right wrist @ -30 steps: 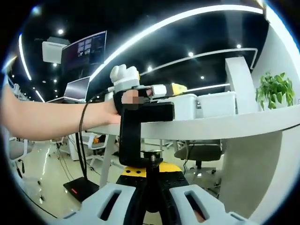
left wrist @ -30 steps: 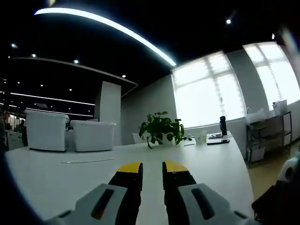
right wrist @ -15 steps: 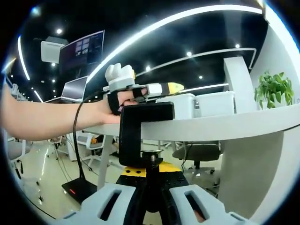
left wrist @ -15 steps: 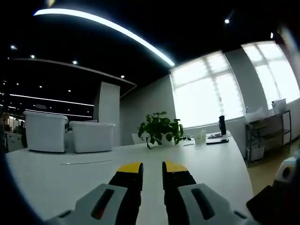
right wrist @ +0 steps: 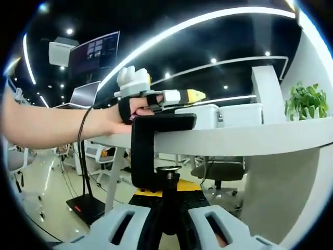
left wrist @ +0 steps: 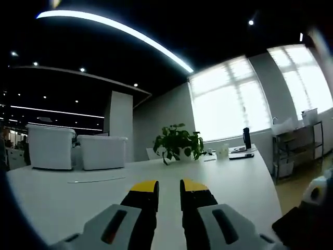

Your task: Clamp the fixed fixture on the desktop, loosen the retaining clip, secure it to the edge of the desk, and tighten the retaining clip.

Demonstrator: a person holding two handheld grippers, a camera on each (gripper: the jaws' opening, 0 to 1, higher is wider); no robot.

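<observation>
My right gripper (right wrist: 169,200) is closed on the screw (right wrist: 168,183) of the black clamp (right wrist: 151,143), hooked over the desk (right wrist: 250,138) edge. My left gripper (left wrist: 169,188), jaws nearly together, holds nothing. No readable writing.

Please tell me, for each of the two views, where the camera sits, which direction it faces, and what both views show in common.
Left gripper view: rides on the left claw, above the white desk, facing the plant and windows.
Right gripper view: rides on the right claw, below the desk edge, looking up at the black clamp; the person's hand shows.
Shared: desk, plant, white bins.
</observation>
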